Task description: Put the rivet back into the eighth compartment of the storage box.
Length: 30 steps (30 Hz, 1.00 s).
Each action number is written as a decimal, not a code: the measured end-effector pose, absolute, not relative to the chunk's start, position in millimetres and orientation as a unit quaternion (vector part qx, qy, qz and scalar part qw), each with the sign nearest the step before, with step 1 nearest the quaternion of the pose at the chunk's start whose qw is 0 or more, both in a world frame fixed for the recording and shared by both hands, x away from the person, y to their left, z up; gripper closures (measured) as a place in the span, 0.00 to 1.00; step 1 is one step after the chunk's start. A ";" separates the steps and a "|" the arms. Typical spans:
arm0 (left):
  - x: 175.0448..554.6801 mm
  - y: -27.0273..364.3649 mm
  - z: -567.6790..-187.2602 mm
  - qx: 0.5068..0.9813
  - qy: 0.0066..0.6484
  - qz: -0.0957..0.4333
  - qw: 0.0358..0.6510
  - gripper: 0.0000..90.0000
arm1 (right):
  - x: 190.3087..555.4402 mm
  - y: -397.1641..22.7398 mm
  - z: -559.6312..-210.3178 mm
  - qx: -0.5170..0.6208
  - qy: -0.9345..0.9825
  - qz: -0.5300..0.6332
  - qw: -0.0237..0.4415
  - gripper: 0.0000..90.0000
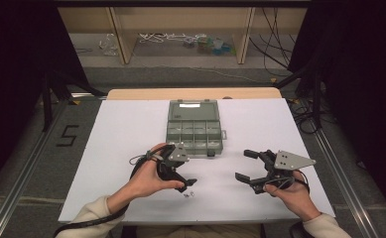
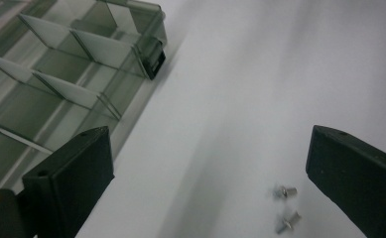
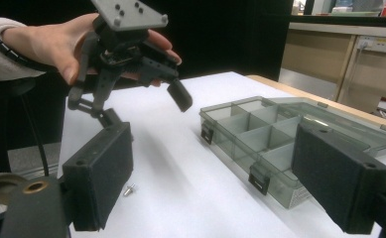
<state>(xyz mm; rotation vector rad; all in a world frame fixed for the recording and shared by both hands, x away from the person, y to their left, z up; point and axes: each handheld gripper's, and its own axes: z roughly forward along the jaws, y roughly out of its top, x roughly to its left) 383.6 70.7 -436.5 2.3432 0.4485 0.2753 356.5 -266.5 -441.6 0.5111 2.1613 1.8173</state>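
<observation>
While the left claw (image 1: 189, 184) is held wide open just above two tiny screws (image 2: 286, 208) on the white table (image 1: 121, 134), nothing is gripped, and they could easily be pushed away or missed. The right claw (image 1: 244, 164) is open and empty too. Farther off, the open box (image 1: 194, 130) waits; what lies in it cannot be made out.

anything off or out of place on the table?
Only two small screws loose on the white table, outside the open compartment box, whose visible compartments look empty. They lie under the open left tongs. Nothing spilled or damaged.
</observation>
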 end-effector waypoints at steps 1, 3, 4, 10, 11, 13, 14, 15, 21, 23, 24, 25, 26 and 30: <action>383.6 70.7 -436.5 0.910 0.174 0.107 0.362 0.04 | 356.2 -266.7 -441.5 0.178 0.748 0.626 0.134 0.19; 381.7 72.8 -436.3 0.917 0.164 0.103 0.349 0.04 | 356.9 -266.6 -441.5 0.175 0.747 0.627 0.138 0.19; 381.7 72.8 -436.3 0.917 0.164 0.103 0.349 0.04 | 356.9 -266.6 -441.5 0.175 0.747 0.627 0.137 0.19; 377.2 71.4 -437.2 0.938 0.132 0.086 0.308 0.05 | 357.0 -266.4 -441.6 0.174 0.747 0.627 0.138 0.19; 375.7 70.1 -438.8 0.940 0.129 0.083 0.303 0.06 | 357.1 -266.3 -441.6 0.174 0.747 0.627 0.138 0.19; 373.8 67.9 -442.1 0.943 0.128 0.078 0.298 0.06 | 357.3 -266.3 -441.7 0.173 0.746 0.628 0.137 0.19; 373.8 67.9 -442.1 0.943 0.128 0.078 0.298 0.06 | 357.2 -266.4 -441.6 0.173 0.746 0.628 0.137 0.19; 372.1 66.0 -444.0 0.944 0.129 0.072 0.297 0.06 | 357.1 -266.4 -441.5 0.173 0.746 0.628 0.137 0.19; 370.1 63.6 -445.5 0.950 0.116 0.067 0.284 0.09 | 357.2 -266.5 -441.3 0.170 0.750 0.625 0.133 0.19; 369.2 62.8 -446.6 0.953 0.112 0.064 0.275 0.11 | 355.3 -266.0 -441.5 0.180 0.752 0.624 0.116 0.19; 368.8 62.4 -447.1 0.954 0.110 0.064 0.270 0.12 | 355.3 -266.0 -441.6 0.180 0.752 0.624 0.117 0.19; 368.4 62.0 -447.6 0.956 0.107 0.064 0.265 0.12 | 355.3 -266.0 -441.6 0.180 0.752 0.624 0.117 0.19; 367.6 61.4 -448.3 0.958 0.105 0.062 0.261 0.13 | 355.9 -266.0 -441.7 0.177 0.751 0.625 0.120 0.19; 366.8 57.7 -447.2 0.969 0.067 0.062 0.230 0.22 | 357.1 -266.4 -441.7 0.173 0.752 0.623 0.129 0.19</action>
